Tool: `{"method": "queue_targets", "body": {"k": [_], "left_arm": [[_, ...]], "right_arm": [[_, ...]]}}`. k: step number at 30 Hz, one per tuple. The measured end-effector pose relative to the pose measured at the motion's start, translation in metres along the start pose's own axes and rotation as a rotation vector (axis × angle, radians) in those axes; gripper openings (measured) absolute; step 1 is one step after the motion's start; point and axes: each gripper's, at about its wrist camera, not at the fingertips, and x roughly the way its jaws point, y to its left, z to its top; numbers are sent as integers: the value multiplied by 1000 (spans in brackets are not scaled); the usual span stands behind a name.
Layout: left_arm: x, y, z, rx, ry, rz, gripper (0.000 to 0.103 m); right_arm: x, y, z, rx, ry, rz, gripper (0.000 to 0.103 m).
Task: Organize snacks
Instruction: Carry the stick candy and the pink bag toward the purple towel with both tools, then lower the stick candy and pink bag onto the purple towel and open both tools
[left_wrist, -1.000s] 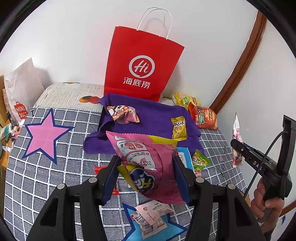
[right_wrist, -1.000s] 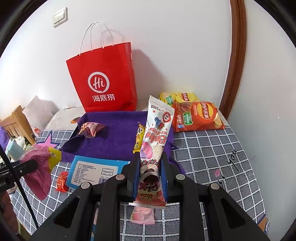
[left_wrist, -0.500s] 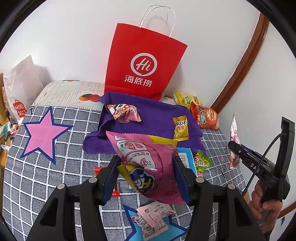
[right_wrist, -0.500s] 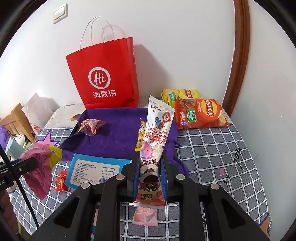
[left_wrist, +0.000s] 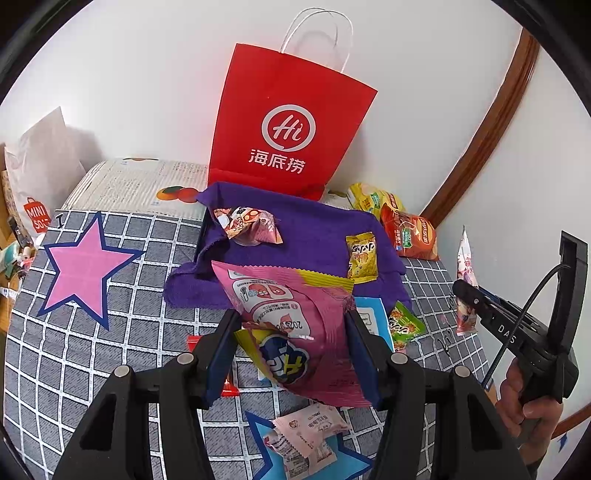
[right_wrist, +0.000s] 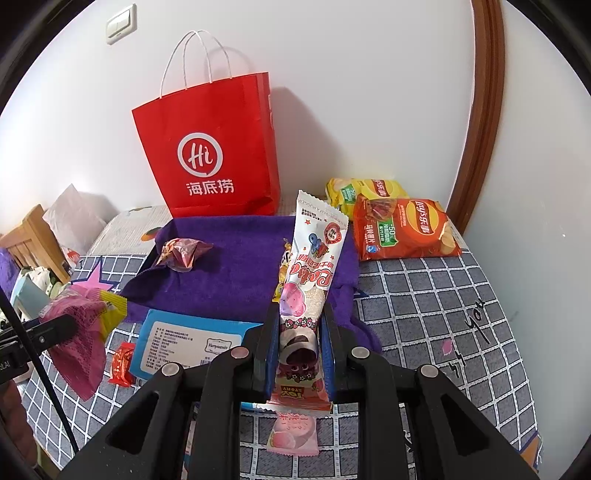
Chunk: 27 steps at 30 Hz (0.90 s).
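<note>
My left gripper (left_wrist: 291, 332) is shut on a pink snack bag (left_wrist: 291, 314) with a yellow edge, held above the checked cloth in front of the purple towel (left_wrist: 306, 229). My right gripper (right_wrist: 297, 332) is shut on a long white-and-pink snack stick pack (right_wrist: 310, 273), held upright over the towel's near right corner (right_wrist: 236, 266). On the towel lie a crumpled pink snack pack (left_wrist: 247, 225) and a small yellow pack (left_wrist: 362, 254). A red paper bag (right_wrist: 210, 151) stands behind the towel against the wall. The left gripper with its pink bag shows at the left of the right wrist view (right_wrist: 79, 325).
Red and yellow crisp bags (right_wrist: 399, 229) lie at the back right by the wooden door frame. A blue-and-white flat pack (right_wrist: 184, 343), a small red sweet (right_wrist: 122, 363), a green pack (left_wrist: 404, 325) and pale pink sachets (left_wrist: 306, 435) lie on the checked cloth. Clutter and a wooden frame stand at the far left.
Both grippers have moved a little forward toward the towel and red bag, each still holding its pack. Nothing on the table has moved.
</note>
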Motion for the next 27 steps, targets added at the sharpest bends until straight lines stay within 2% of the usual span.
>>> {"method": "queue_targets", "body": {"k": [27], "left_arm": [[7, 3, 12, -13, -18, -7, 55]], "right_arm": [[14, 12, 21, -7, -20, 36, 20]]}}
